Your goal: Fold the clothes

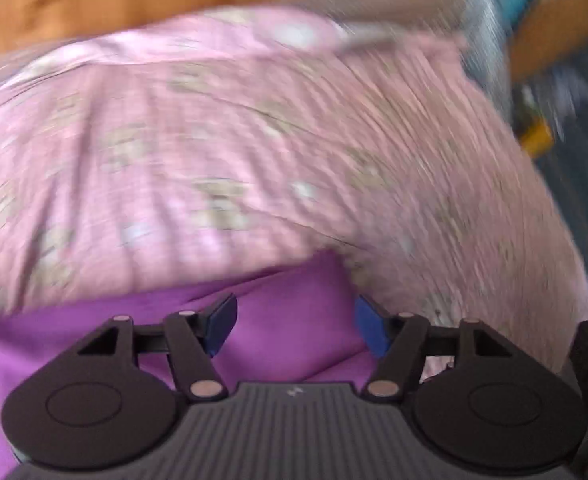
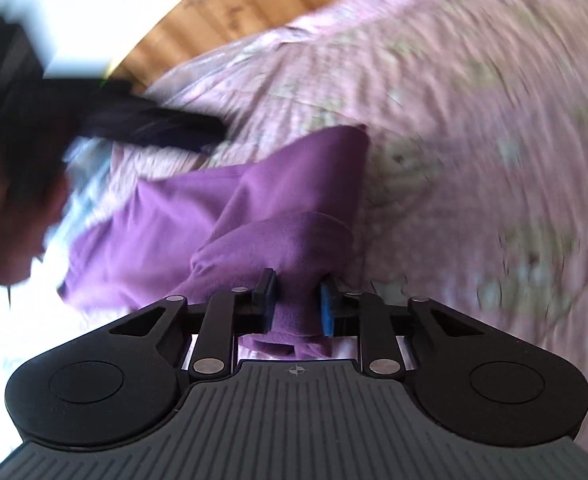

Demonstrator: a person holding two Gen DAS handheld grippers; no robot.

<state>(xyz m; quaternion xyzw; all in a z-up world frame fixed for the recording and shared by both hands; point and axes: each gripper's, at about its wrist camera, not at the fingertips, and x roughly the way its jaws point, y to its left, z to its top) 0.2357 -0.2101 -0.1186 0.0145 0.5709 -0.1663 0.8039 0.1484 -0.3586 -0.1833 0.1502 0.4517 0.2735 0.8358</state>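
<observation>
Wooden flooring (image 1: 74,4) borders a bed covered by a pink patterned bedspread (image 1: 254,140), which fills most of both views; both pictures are motion-blurred. On the bedspread lies the purple garment (image 2: 198,216), partly spread flat, with one bunched portion raised toward the right wrist camera. The right gripper (image 2: 297,304) is closed to a narrow gap on that bunched fold and holds it. The left gripper (image 1: 295,326) stands wide apart above a flat purple area, with no cloth between its fingers. Judged step: one portion of the garment is being carried, either to spread it or to lay it over. The next move calls for a controlled carry without dragging the flat part.
</observation>
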